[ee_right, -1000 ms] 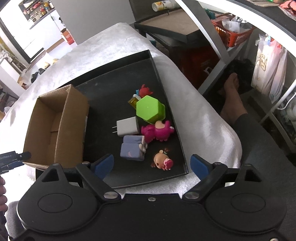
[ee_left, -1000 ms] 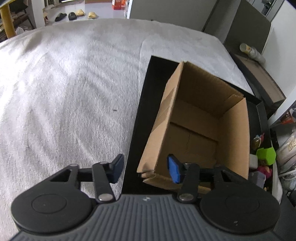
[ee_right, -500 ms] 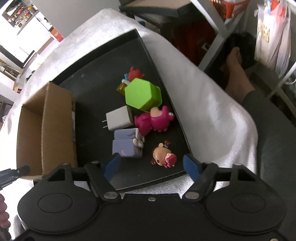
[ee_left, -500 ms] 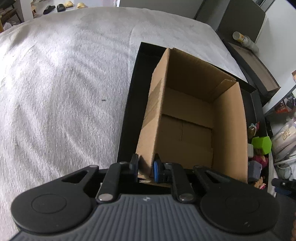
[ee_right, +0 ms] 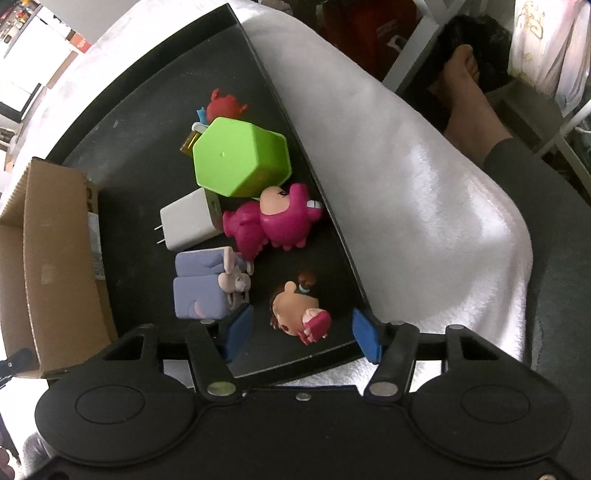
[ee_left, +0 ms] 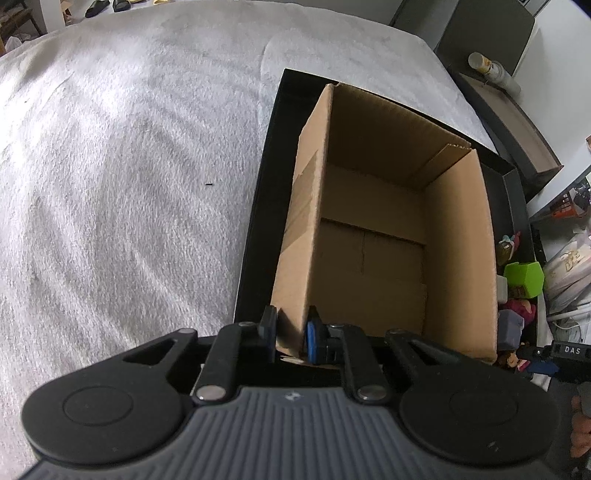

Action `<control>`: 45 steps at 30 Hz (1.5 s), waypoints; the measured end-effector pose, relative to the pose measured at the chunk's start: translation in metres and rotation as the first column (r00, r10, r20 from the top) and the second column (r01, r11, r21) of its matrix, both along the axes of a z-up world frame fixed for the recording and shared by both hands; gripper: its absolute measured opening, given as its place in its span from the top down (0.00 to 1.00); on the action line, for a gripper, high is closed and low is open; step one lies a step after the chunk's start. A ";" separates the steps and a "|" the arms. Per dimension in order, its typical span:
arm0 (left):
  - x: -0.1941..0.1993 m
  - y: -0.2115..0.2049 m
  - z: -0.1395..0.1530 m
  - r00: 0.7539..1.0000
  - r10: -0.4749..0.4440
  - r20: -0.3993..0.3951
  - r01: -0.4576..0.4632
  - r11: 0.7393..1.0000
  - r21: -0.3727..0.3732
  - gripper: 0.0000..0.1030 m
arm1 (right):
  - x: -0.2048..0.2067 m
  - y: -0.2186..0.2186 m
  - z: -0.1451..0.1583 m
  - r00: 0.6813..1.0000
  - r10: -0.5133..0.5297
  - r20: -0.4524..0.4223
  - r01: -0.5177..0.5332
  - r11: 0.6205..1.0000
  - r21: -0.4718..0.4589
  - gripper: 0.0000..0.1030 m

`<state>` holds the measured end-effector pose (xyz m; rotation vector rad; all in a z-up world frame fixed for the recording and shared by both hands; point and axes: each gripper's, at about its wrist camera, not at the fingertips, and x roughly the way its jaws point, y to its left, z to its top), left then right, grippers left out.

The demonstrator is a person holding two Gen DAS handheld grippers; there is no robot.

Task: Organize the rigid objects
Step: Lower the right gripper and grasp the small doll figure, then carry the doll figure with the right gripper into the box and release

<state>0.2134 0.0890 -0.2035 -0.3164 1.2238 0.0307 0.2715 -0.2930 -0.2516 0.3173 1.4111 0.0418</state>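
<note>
Tools differ from a second ago: my left tool (ee_left: 291, 332) has closed onto the near wall of the empty cardboard box (ee_left: 373, 236), while my right tool (ee_right: 302, 334), wide open, has dropped around the big-headed doll (ee_right: 297, 308) on the black tray (ee_right: 155, 110).

This is a lived-in home. A soft white fleece blanket (ee_left: 129, 166) drapes the surface. Pairs of black and tan slippers (ee_left: 110, 4) lie on the floor far ahead of the left gripper. A person's bare foot (ee_right: 469, 92) rests on the floor beyond the right gripper, beside white metal shelving legs (ee_right: 413, 48) and hanging white plastic bags (ee_right: 546, 40).
</note>
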 end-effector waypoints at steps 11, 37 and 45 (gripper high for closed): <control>-0.002 -0.004 -0.001 1.000 -0.009 0.003 0.009 1.000 0.021 0.86 | 0.002 0.010 -0.014 1.000 0.024 -0.016 -0.025 0.999 -0.033 0.64; -0.028 -0.023 0.009 0.999 0.011 0.045 -0.015 0.995 0.095 0.87 | -0.007 0.040 0.079 0.967 0.151 0.203 -0.163 0.986 0.043 0.64; -0.031 -0.021 0.010 0.997 0.009 0.075 -0.017 0.995 0.101 0.87 | -0.005 0.059 0.101 0.948 0.192 0.253 -0.210 0.976 0.049 0.64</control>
